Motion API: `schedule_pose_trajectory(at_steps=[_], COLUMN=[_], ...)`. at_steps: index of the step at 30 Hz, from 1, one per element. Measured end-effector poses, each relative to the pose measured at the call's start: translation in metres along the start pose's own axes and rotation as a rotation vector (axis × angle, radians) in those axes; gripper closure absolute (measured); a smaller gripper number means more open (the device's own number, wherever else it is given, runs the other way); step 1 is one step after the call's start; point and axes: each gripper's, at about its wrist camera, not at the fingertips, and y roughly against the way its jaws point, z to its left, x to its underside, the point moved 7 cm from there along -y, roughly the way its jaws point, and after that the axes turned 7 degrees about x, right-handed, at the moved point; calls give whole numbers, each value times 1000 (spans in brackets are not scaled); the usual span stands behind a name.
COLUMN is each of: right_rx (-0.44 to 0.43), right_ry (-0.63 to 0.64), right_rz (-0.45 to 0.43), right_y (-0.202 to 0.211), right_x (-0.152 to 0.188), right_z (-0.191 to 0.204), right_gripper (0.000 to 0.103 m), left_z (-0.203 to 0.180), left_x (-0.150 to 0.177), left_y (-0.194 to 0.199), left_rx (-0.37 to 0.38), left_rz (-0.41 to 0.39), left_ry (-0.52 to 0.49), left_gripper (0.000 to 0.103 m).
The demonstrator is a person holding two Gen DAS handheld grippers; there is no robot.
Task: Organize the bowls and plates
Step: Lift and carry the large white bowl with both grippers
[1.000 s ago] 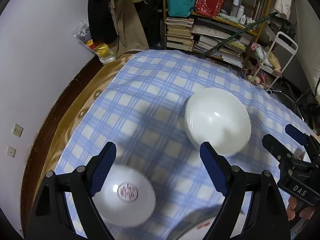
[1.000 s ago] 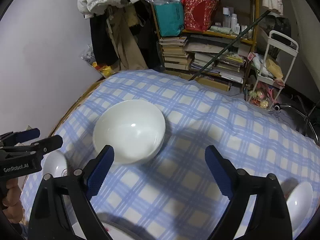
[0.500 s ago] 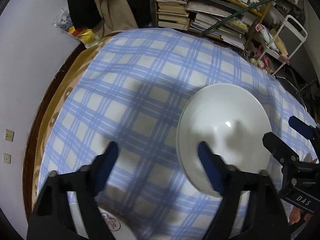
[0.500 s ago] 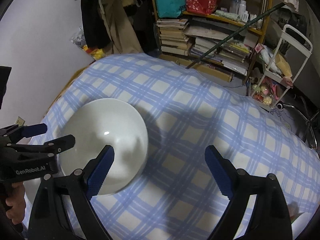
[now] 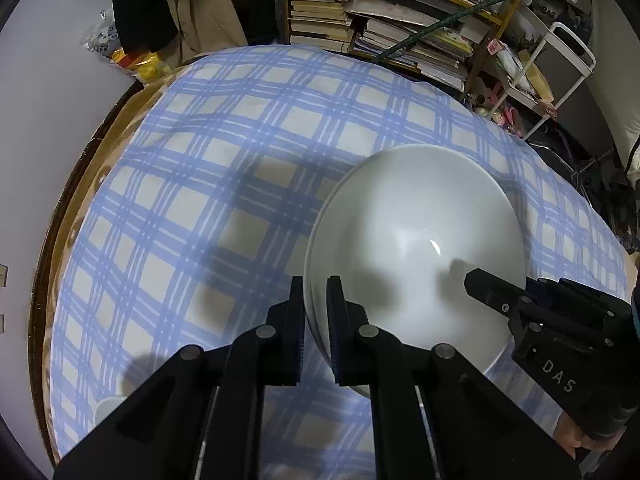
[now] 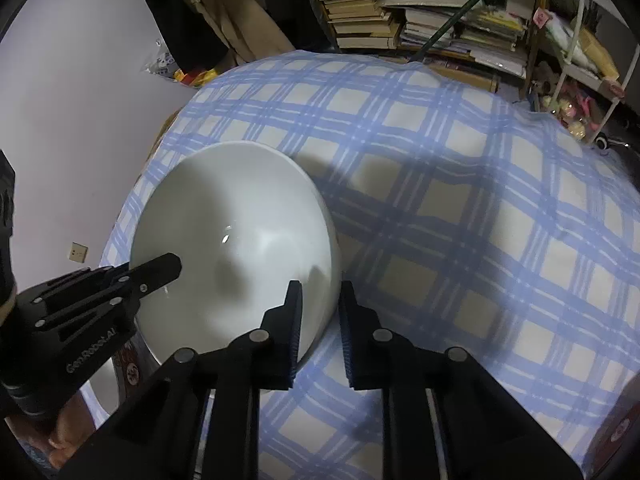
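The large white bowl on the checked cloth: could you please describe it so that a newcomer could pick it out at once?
Start from the blue-and-white checked tablecloth on the round table in front of the bookshelf. On it sits the large white bowl, plain and glossy inside. Unlike the dishes with red print at the near edge, it is unmarked, and both grippers' fingers are closing over opposite sides of its rim.
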Motion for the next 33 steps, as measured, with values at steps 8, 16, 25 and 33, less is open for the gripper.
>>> schedule_pose_trajectory(at_steps=[8, 16, 25, 33], right_rx=[23, 54, 96, 153], right_ry=[-3, -13, -51, -79], right_rz=[-4, -54, -86, -98], right_y=[26, 71, 117, 140], right_x=[18, 38, 76, 116], right_z=[-2, -15, -42, -69], right_gripper=[88, 88, 88, 88], left_z=[-17, -47, -90, -130], left_x=[12, 30, 64, 100], left_y=[26, 59, 81, 82], left_rx=[8, 45, 73, 112], left_rz=[-10, -40, -48, -30], left_ry=[-26, -49, -89, -105], left_gripper=[93, 93, 93, 93])
